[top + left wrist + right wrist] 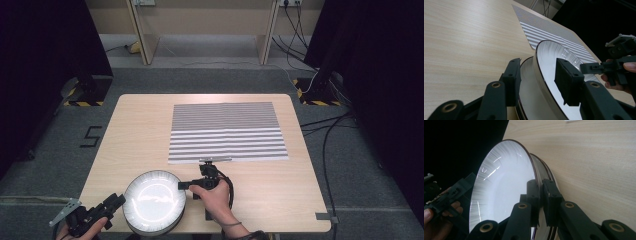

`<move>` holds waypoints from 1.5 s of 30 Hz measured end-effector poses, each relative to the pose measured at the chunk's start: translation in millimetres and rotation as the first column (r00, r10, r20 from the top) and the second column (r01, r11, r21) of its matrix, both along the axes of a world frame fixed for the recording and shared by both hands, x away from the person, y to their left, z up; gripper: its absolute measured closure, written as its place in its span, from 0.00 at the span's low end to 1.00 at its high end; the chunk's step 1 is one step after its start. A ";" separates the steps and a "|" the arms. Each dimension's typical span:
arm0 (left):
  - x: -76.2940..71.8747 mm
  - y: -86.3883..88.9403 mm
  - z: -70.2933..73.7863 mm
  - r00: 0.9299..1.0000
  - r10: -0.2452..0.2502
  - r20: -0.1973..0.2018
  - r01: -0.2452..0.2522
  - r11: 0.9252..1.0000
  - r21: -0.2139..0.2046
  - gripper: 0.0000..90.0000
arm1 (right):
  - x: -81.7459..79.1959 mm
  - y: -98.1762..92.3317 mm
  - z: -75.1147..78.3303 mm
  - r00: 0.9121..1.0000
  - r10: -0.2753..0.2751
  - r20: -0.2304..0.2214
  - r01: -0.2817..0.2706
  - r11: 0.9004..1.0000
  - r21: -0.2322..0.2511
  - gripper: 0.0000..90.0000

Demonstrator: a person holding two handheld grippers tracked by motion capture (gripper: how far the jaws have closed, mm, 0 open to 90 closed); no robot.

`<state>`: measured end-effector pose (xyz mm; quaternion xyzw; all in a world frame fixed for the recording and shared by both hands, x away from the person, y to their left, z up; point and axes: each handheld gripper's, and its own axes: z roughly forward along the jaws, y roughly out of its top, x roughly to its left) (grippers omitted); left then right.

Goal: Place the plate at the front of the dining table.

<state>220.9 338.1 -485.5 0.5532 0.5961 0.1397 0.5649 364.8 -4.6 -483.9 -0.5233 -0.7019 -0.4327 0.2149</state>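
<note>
in the right gripper view, right tool (541, 202) pinching plate (499, 187) rim; left tool (537, 82) spread.

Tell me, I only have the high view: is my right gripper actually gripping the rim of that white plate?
Observer: Yes. In the right gripper view, the right gripper is shut on the rim of the top plate.
Operator: Is it a single plate?
Observer: No. A lower plate sits under it, with its rim showing just behind.
Operator: And my other hand?
Observer: The left gripper is open. Its jaws straddle the top plate's rim with a gap on each side.
</note>
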 end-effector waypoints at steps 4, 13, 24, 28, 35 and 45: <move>0.2 0.1 0.1 1.000 0.002 0.003 -0.002 1.000 -0.007 0.60 | 1.8 -5.2 3.3 1.000 -0.011 0.010 0.011 1.000 0.002 0.94; 0.6 0.4 -1.0 1.000 -0.004 -0.001 0.004 1.000 -0.008 0.59 | 5.3 -16.8 9.3 0.999 -0.042 0.023 0.042 0.999 0.002 0.94; 2.1 -2.1 -4.8 1.000 -0.011 -0.015 0.011 1.000 -0.005 0.59 | 9.8 -33.1 16.8 0.996 -0.085 0.028 0.085 0.996 0.019 0.93; 2.4 -2.6 -5.7 1.000 -0.016 -0.016 0.016 1.000 -0.003 0.59 | 11.5 -37.5 19.3 0.995 -0.096 0.033 0.095 0.995 0.024 0.93; 2.7 -3.8 -6.3 1.000 -0.021 -0.017 0.021 1.000 -0.001 0.59 | 14.0 -42.4 22.4 0.993 -0.112 0.036 0.111 0.994 0.020 0.93; 3.0 -3.7 -6.8 1.000 -0.018 -0.017 0.018 1.000 -0.001 0.59 | 18.0 -50.6 26.8 0.989 -0.138 0.043 0.137 0.990 0.030 0.93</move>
